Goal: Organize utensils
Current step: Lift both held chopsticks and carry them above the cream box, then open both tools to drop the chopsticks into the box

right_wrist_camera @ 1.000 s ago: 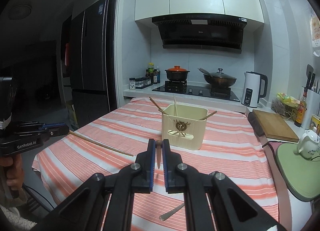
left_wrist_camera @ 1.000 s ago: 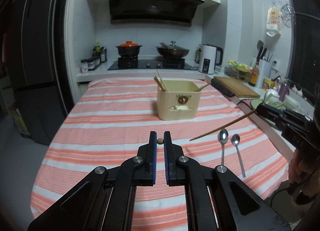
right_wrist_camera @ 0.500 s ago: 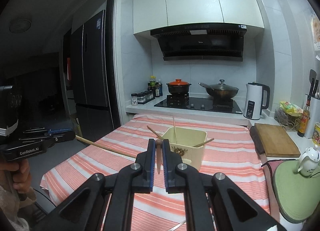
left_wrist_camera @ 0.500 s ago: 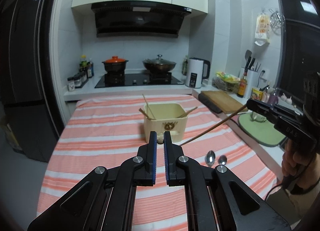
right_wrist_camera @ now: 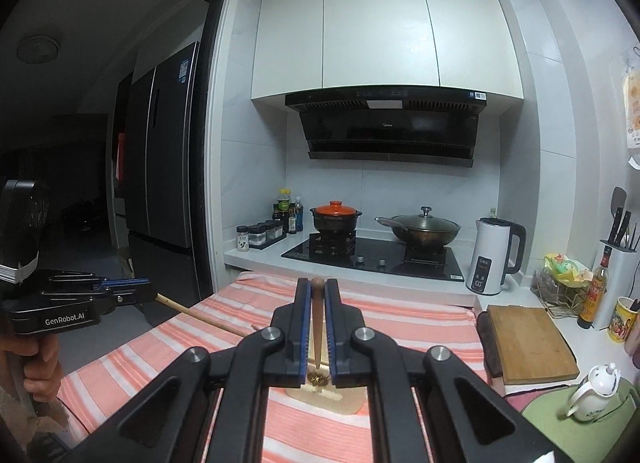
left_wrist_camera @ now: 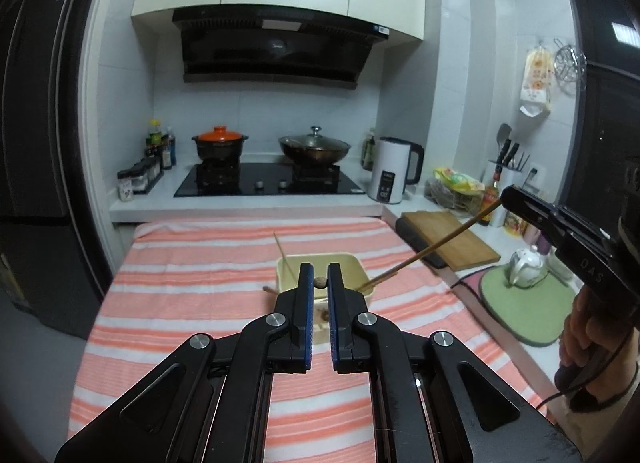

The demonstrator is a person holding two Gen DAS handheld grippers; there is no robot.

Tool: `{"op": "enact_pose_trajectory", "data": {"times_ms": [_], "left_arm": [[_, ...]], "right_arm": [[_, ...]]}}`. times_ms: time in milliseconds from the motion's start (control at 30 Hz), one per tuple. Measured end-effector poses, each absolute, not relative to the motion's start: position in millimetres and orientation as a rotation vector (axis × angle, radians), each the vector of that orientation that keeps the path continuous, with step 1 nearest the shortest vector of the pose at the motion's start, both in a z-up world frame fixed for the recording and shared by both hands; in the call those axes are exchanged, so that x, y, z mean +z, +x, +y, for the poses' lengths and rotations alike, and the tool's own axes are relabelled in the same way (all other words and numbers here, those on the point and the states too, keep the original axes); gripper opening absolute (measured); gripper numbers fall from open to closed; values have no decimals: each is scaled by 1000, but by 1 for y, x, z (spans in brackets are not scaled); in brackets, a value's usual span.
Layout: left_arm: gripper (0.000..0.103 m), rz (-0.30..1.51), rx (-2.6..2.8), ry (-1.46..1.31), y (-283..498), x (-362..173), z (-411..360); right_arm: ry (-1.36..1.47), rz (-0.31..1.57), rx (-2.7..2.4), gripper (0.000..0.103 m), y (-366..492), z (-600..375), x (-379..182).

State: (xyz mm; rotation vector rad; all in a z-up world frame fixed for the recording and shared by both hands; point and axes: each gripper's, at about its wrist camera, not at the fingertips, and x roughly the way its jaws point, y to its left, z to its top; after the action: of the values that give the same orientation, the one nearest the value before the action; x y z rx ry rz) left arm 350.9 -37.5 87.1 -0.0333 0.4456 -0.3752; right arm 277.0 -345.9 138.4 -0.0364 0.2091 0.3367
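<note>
Chopsticks sit clamped in both grippers: the left gripper (left_wrist_camera: 319,277) pinches one chopstick (right_wrist_camera: 200,316) by its butt, the right gripper (right_wrist_camera: 318,293) another chopstick (left_wrist_camera: 432,249) slanting into the cream utensil holder (left_wrist_camera: 362,271) on the striped tablecloth (left_wrist_camera: 192,287). Beyond, a stove (left_wrist_camera: 268,181) carries an orange-lidded pot (left_wrist_camera: 220,143).

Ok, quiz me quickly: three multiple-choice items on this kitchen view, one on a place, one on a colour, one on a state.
1. The cream utensil box stands on: A the striped cloth; B the cutting board; C the green mat.
2. The black pot's lid is: A white; B orange; C green.
3. The right tongs are: A open, empty; B shut on a spoon; C shut on a chopstick.
Answers: 1 A, stripes surround its base; 2 B, plainly orange; 3 C, the stick sits pinched between the pads.
</note>
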Motion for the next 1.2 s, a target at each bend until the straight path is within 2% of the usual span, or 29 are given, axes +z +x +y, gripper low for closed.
{"op": "enact_pose_trajectory", "data": {"times_ms": [167,400,800,867,900,933,967,1000,1033,1100,1200], "left_arm": [[4,488,-361,-14,395,78,-57],[4,587,-362,4,440,44,-80],[6,633,-351,32,459,-1,-93],[16,643,-353,27,462,0,-92],[36,643,-354,17,462,3,-90],[53,628,-347,4,459,9,-86],[59,605,-340,-6,454,16,-81],[64,582,-337,-13,447,23,-76],[65,568,-338,-14,440,31,-72],[69,554,-336,-10,426,43,-63],[80,539,-338,13,396,50,-53]], "right_arm": [[-22,235,322,7,328,-346,131],[13,407,335,7,393,-345,89],[47,542,324,7,425,-340,31],[45,555,325,9,429,-338,29],[41,551,324,14,429,-338,31],[41,537,328,24,426,-338,36],[46,513,330,30,421,-340,44],[49,485,329,40,414,-341,53],[48,450,327,47,405,-344,65],[43,401,328,49,388,-348,87],[36,355,324,53,355,-361,110]]}}
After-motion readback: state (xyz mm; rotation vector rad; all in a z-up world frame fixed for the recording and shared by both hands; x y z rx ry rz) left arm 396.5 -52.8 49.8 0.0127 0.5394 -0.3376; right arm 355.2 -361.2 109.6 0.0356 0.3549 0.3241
